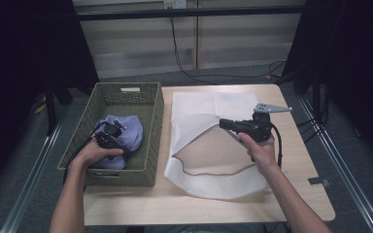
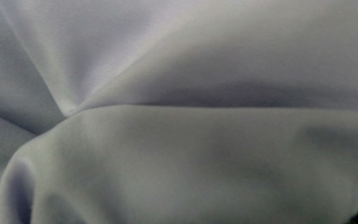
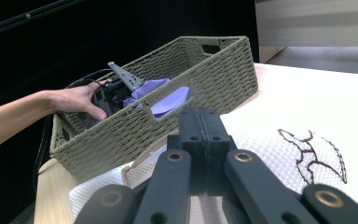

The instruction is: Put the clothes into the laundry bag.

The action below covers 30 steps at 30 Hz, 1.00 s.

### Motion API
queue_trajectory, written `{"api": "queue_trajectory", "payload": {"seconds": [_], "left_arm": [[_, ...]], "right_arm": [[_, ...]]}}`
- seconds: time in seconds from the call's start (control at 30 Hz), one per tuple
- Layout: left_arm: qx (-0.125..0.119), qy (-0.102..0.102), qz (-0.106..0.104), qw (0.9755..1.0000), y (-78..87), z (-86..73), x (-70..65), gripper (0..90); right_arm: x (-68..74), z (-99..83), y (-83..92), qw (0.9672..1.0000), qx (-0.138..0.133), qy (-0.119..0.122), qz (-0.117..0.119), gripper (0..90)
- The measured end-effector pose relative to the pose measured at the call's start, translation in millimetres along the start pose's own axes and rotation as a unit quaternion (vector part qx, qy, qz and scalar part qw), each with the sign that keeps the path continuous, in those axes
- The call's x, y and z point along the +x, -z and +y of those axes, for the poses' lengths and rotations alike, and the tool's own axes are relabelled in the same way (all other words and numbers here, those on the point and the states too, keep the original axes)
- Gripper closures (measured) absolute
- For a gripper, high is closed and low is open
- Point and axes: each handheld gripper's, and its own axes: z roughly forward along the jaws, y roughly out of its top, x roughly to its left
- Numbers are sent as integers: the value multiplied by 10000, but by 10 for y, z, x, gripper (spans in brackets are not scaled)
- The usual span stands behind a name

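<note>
Reaching left gripper [image 1: 110, 132] into basket [image 1: 156, 116] onto purple cloth [image 1: 128, 130], jaw state impossible to tell. Pinching mesh bag [image 1: 209, 145] edge with right gripper [image 3: 205, 122], clenched, holding mouth open for loading.

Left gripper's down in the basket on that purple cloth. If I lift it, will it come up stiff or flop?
Probably floppy: the purple cloth lies bunched in soft folds in the basket, so it should drape from the left gripper. Likely light for its bulk. Its smooth surface may be slippery, so pinch a fold.
</note>
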Motion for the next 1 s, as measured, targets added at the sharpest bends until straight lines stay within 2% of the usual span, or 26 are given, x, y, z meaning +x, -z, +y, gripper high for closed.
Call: {"api": "queue_trajectory", "payload": {"seconds": [0.03, 0.07, 0.1, 0.17, 0.2, 0.23, 0.27, 0.3, 0.33, 0.37, 0.47, 0.5, 0.53, 0.6, 0.63, 0.7, 0.73, 0.77, 0.8, 0.83, 0.9, 1.0], "left_arm": [[127, 45, 76, 9999, 29, 34, 0, 34], [127, 45, 76, 9999, 29, 34, 0, 112], [180, 128, 121, 9997, 63, 37, 8, 140], [156, 127, 151, 9997, 74, 37, 4, 174], [168, 149, 99, 9997, 107, 36, 8, 235], [82, 185, 85, 9998, 127, 28, 11, 335], [49, 225, 143, 9996, 156, 17, 20, 404], [-37, 286, 126, 9995, 165, 10, 30, 519], [-14, 291, 124, 9995, 180, 3, 47, 582], [-22, 334, 131, 9994, 182, 1, 53, 608], [-47, 333, 119, 9994, 197, 6, 55, 665], [-168, 239, 163, 9994, 220, 5, 49, 683], [-168, 239, 163, 9994, 220, 5, 49, 694], [-392, 188, 184, 9989, 292, 8, 46, 700], [-501, 326, 179, 9981, 318, 6, 35, 703], [-650, 381, 134, 9971, 341, -6, 51, 705], [-659, 325, 137, 9972, 358, -10, 65, 707], [-753, 395, 68, 9964, 368, -30, 56, 708], [-753, 395, 68, 9964, 368, -30, 56, 709], [-934, 395, 46, 9948, 398, -39, 32, 709], [-1005, 327, 86, 9944, 423, -42, 22, 710], [-1208, 265, 76, 9923, 481, -60, 2, 713]], "right_arm": [[0, -1, 1, 10000, 2, -12, 3, 900], [0, -1, 1, 10000, 2, -12, 3, 900], [-4, 0, 0, 10000, 2, -6, -1, 900], [-6, 0, -1, 10000, 0, -6, 1, 900], [-7, -1, -1, 10000, 2, -14, 0, 900], [-6, -2, -2, 10000, 8, -12, -4, 900], [-6, -2, -4, 10000, 10, -10, -5, 900], [-8, -2, -7, 10000, 4, -6, 0, 900], [-8, -3, -9, 10000, 4, -5, -4, 900], [-7, -3, -11, 10000, 5, 0, -2, 900], [-8, -3, -13, 10000, 5, -6, -10, 900], [-7, -1, -13, 10000, 1, -8, -19, 900], [-7, -1, -13, 10000, 1, -8, -19, 900], [-7, -1, -11, 10000, 2, -6, -24, 900], [-8, 0, -10, 10000, 3, -7, -28, 900], [-9, 1, -8, 10000, -4, -10, -26, 900], [-8, 1, -7, 10000, 0, -5, -30, 900], [-4, 3, -3, 10000, 6, 2, -41, 900], [-4, 3, -3, 10000, 6, 2, -41, 900], [-4, 5, -1, 10000, -5, 0, -38, 900], [-5, 5, -1, 10000, -2, 3, -42, 900], [-6, 2, -3, 10000, 4, 1, -40, 900]]}}
